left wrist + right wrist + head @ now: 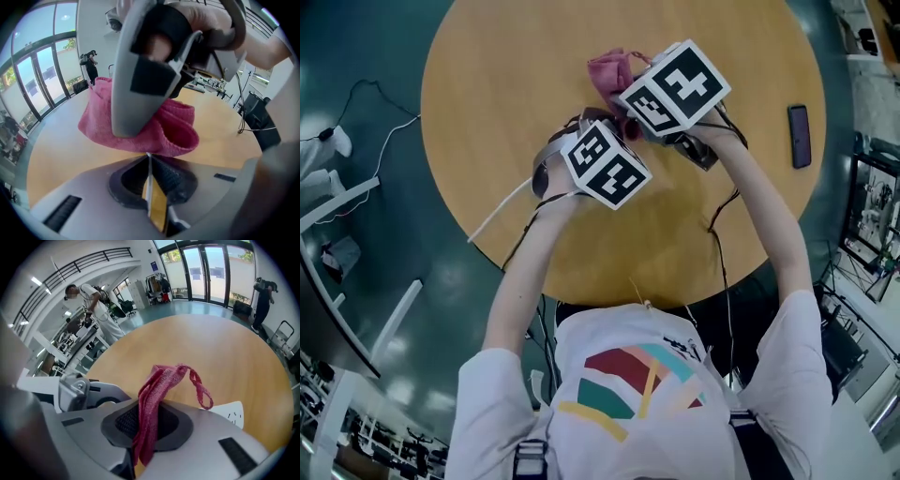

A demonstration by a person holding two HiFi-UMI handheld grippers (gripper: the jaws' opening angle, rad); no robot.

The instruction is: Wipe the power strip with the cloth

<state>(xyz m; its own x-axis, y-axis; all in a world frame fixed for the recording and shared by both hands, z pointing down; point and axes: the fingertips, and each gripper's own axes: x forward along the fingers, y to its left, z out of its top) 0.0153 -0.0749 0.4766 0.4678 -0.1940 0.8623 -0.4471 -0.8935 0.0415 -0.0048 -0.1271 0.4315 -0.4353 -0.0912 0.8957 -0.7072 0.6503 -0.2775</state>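
Our right gripper (147, 423) is clamped on the folded pink cloth (161, 380), whose loop hangs free past the jaws. The white power strip (233, 414) lies just beside it. Our left gripper (150, 185) has its jaws closed on a thin white sliver (148, 171) we cannot identify. Farther right on the round wooden table (506, 103) rests a black phone (800, 136); beyond are a teal floor (384, 272) and glass doors (211, 270).

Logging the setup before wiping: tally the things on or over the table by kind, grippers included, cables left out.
cloth: 1
power strip: 1
phone: 1
grippers: 2, the left gripper and the right gripper
Total: 5
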